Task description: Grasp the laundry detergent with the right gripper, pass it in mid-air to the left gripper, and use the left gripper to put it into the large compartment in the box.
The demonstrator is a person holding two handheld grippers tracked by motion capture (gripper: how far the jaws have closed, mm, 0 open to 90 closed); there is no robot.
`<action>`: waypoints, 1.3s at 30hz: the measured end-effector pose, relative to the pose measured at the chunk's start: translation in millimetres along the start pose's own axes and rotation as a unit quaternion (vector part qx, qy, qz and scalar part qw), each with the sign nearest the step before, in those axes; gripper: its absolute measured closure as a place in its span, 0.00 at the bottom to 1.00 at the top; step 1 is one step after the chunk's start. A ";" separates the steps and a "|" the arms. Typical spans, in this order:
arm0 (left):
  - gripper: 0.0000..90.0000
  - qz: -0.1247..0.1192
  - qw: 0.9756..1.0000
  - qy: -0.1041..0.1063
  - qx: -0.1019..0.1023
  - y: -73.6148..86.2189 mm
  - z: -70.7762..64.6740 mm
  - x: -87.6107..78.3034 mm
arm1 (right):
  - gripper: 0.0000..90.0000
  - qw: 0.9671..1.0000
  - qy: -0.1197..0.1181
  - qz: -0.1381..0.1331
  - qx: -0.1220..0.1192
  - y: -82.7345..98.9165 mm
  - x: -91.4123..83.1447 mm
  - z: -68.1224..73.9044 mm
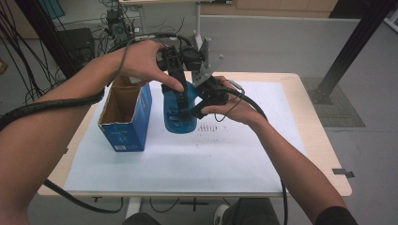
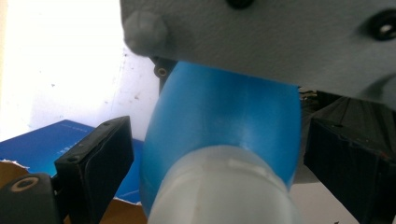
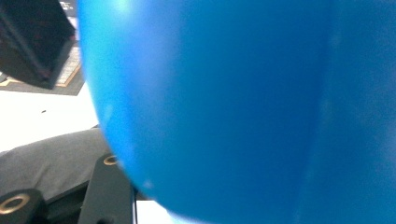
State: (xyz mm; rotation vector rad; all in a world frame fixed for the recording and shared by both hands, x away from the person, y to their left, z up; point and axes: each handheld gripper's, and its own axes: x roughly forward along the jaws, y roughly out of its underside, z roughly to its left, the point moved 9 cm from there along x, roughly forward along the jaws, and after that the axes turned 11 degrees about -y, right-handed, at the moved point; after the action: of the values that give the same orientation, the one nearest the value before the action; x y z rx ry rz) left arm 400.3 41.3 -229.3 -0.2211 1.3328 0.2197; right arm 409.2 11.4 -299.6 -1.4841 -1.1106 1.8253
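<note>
The bottle [image 1: 180, 112] is blue and translucent, and it stands upright on the white sheet [image 1: 225, 159] that covers the table [image 1: 324, 154]. It sits just right of the box [image 1: 126, 115], near the far middle of the sheet.

The box is a blue carton, open at the top, brown inside. It stands upright, close to the bottle; whether the two touch cannot be told.

The left gripper [image 1: 180, 86] comes down on the bottle from above. In the left gripper view its two black jaws straddle the bottle [image 2: 224, 121] at the shoulder, one on each side of the pale cap [image 2: 224, 186]. A narrow gap shows between each pad and the blue wall, so the jaws are spread around the bottle and do not press on it. The left hand [image 1: 141, 58] holds this gripper from the far left, one finger laid along its body.

The right gripper [image 1: 199, 110] meets the bottle from the right side, at mid-height. In the right gripper view the blue wall [image 3: 233, 112] lies right against the camera, with one jaw at the lower left against it. The jaws pinch the bottle's side. The right hand [image 1: 234, 105] grips the tool from the right, cable trailing over the wrist.

A corner of the box [image 2: 51, 140] shows behind the left jaw in the left gripper view.
</note>
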 end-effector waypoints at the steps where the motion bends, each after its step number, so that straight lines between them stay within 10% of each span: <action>1: 0.13 0.000 1.000 -0.001 0.001 0.0 0.0 0.4 | 0.48 1.000 0.000 0.000 0.001 0.1 -0.1 0.3; 39: 0.39 0.015 1.000 0.010 0.010 3.4 -4.8 9.2 | 0.48 1.000 -0.001 0.012 -0.007 4.5 2.8 3.4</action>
State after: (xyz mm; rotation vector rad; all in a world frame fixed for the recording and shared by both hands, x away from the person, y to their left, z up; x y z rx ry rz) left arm 396.9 43.5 -239.5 -0.1859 1.3578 0.2302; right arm 405.6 10.4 -304.7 -1.5090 -1.1129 1.8388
